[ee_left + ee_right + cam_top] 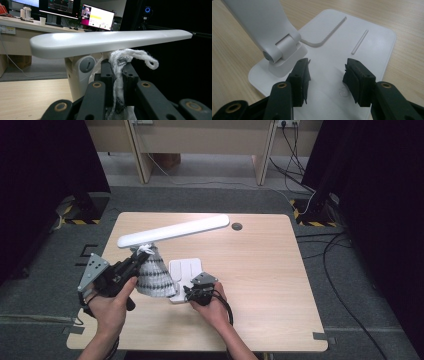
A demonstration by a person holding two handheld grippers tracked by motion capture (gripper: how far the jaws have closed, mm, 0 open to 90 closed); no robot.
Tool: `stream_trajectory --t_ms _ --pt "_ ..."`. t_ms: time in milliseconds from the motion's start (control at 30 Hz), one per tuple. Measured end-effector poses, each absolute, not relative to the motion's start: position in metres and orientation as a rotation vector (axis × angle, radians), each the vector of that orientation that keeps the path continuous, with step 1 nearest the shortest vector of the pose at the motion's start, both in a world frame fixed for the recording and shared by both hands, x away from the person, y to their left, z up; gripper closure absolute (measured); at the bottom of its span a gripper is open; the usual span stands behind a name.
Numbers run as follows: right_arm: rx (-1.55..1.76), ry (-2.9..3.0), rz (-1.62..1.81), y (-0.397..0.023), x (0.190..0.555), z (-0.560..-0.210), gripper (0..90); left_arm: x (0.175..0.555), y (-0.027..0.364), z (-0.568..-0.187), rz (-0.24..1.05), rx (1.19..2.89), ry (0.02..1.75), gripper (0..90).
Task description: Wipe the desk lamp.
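Wooden table (260, 270), grey carpet around, desk legs behind. White lamp (172, 231) on table left half; head long axis running from near-left up to far-right, slightly raised at far end. Patterned cloth (152, 272) draped over lamp stem, left of base (186, 270). Left gripper (131, 262) clenched on cloth top, just under lamp head. Right gripper (195, 290) jaws spread, released, over base near edge, grasping nothing. Plenty of bare tabletop right of lamp; grommet (236, 226) beyond head tip.

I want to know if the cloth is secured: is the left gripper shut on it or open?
Shut on it: the left gripper pinches the white cloth tight between its jaws, under the lamp head.
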State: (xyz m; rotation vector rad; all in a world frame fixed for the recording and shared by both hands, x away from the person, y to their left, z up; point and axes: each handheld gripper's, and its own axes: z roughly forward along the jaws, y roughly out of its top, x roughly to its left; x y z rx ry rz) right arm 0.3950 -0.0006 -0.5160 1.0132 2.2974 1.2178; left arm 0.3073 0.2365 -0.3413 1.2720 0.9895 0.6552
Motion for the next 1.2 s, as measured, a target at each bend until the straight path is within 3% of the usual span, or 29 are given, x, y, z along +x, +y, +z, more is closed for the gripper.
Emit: stream_trajectory --t_ms 800,1200 --pt "1.013 2.293 1.217 0.000 0.395 -0.516 54.0 0.267 0.292 -0.356 0.689 1.325 1.011 82.3" --pt "1.016 2.292 1.214 0.000 0.395 -0.516 54.0 0.292 0.308 -0.351 0.705 1.230 1.086 82.3"
